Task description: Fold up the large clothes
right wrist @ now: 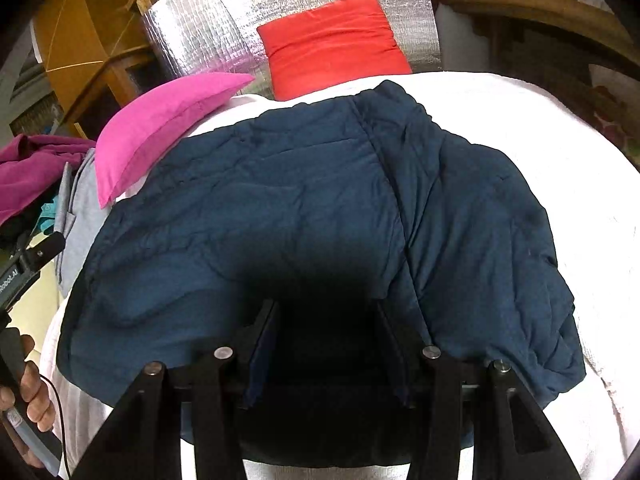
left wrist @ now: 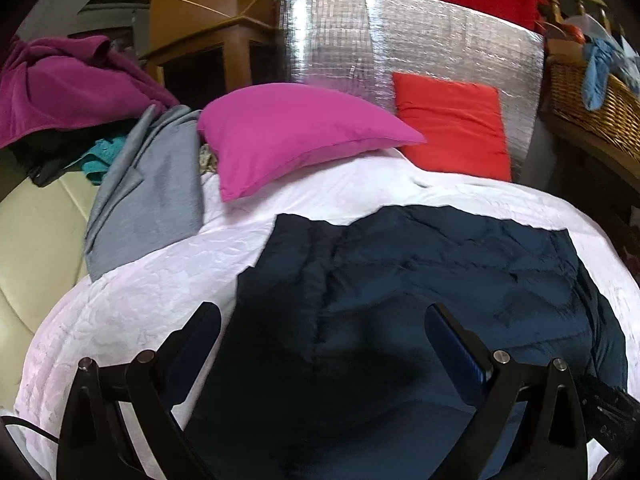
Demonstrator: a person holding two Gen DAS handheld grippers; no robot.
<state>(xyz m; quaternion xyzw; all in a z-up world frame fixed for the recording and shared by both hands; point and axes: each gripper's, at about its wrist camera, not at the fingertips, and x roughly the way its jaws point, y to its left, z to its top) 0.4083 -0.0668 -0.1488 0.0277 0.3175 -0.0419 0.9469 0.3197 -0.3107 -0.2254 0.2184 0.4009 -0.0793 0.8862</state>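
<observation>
Navy jacket (right wrist: 288, 208) lies spread on your white bedspread (left wrist: 140, 300), mid-fold. Your left gripper (left wrist: 320, 328) hangs open above it; your right gripper (right wrist: 326, 312) stands half open, empty. Next, pinch the near hem.

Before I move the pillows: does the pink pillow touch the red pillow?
Cannot tell. In both views the pink pillow tip overlaps the red pillow, hiding any gap.
</observation>
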